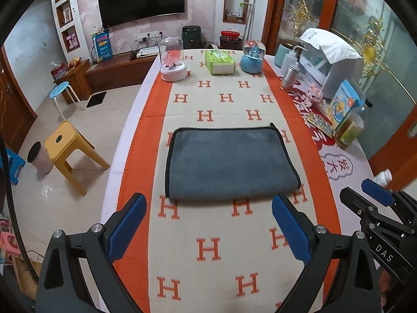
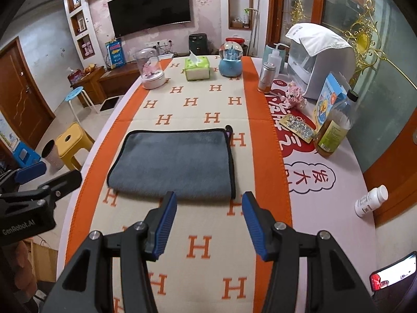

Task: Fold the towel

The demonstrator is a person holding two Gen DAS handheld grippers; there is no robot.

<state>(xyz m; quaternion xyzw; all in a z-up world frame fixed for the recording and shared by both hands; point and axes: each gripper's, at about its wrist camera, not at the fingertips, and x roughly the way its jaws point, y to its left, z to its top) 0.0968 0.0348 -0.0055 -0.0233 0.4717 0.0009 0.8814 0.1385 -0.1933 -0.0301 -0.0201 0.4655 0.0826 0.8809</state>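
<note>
A grey towel [image 1: 229,163] with black trim lies flat, folded in half, on the orange and cream H-pattern table runner [image 1: 208,247]; it also shows in the right wrist view [image 2: 174,164]. My left gripper [image 1: 208,224] is open and empty, held above the runner just short of the towel's near folded edge. My right gripper [image 2: 208,221] is open and empty, near the towel's near right corner. Each gripper shows at the edge of the other's view: the right gripper [image 1: 378,195] and the left gripper [image 2: 39,177].
At the table's far end stand a glass-dome ornament [image 1: 172,62], a green tissue box [image 1: 220,62] and a blue snow globe [image 1: 251,57]. Along the right side are bottles [image 2: 333,130], a box [image 2: 328,101], a white appliance [image 2: 320,60] and a pill bottle [image 2: 370,200]. Stools [image 1: 70,151] stand left.
</note>
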